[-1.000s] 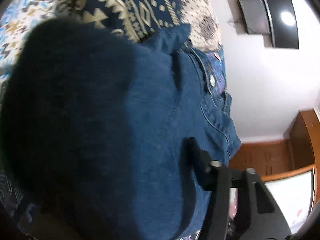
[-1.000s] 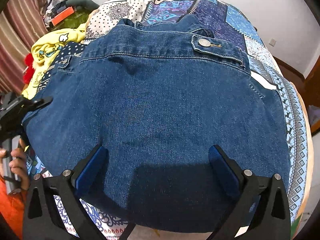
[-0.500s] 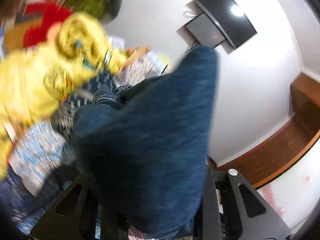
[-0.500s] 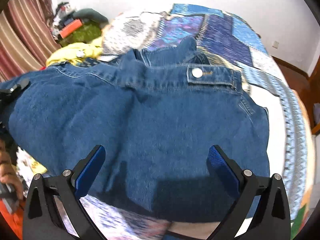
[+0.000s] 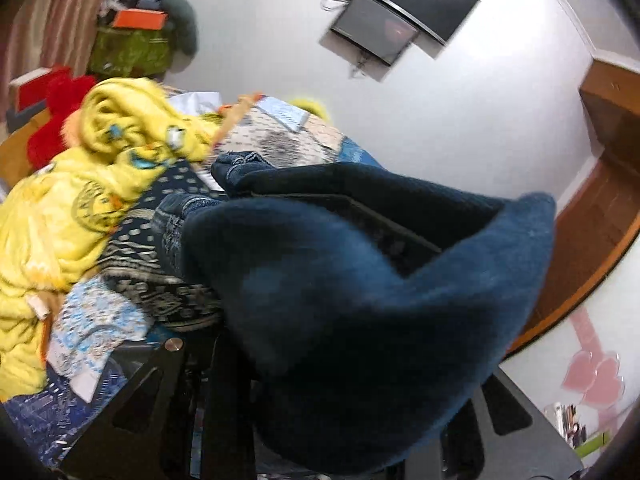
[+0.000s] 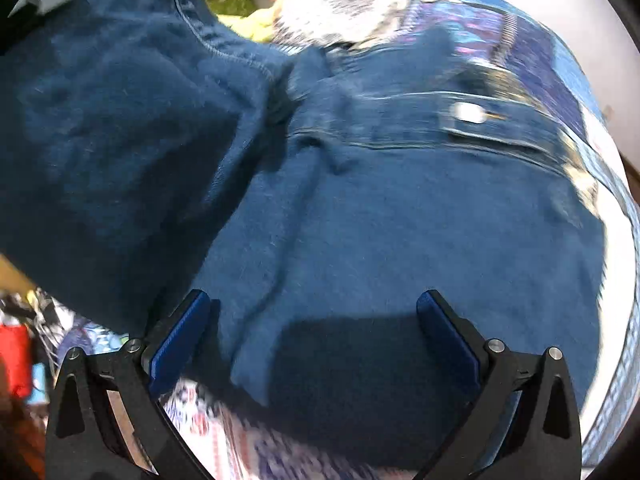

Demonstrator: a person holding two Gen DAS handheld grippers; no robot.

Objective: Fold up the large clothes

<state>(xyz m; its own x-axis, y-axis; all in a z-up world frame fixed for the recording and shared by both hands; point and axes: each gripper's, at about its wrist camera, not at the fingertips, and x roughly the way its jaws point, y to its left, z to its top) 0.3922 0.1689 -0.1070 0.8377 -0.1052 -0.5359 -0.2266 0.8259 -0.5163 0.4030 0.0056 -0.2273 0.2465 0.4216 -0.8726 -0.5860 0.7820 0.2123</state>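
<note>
A dark blue denim garment (image 6: 400, 208) lies on the patterned bedspread (image 6: 540, 48). Its left part (image 6: 112, 128) is lifted and drawn over toward the middle. In the left wrist view the denim (image 5: 360, 300) hangs close to the camera and hides the fingertips of my left gripper (image 5: 336, 408), which is shut on the cloth. My right gripper (image 6: 312, 328) is open, its blue pads (image 6: 180, 340) spread wide over the garment's near edge, holding nothing. A metal button (image 6: 468, 113) shows on the far waistband.
A yellow printed garment (image 5: 80, 208) and a red item (image 5: 60, 116) lie heaped on the far side of the bed. A wall screen (image 5: 400, 12) hangs on the white wall. A wooden cabinet (image 5: 612, 120) stands at the right.
My left gripper has lifted the denim's left side off the bed and swung it up and over toward the middle. The right gripper stays open over the near edge.
</note>
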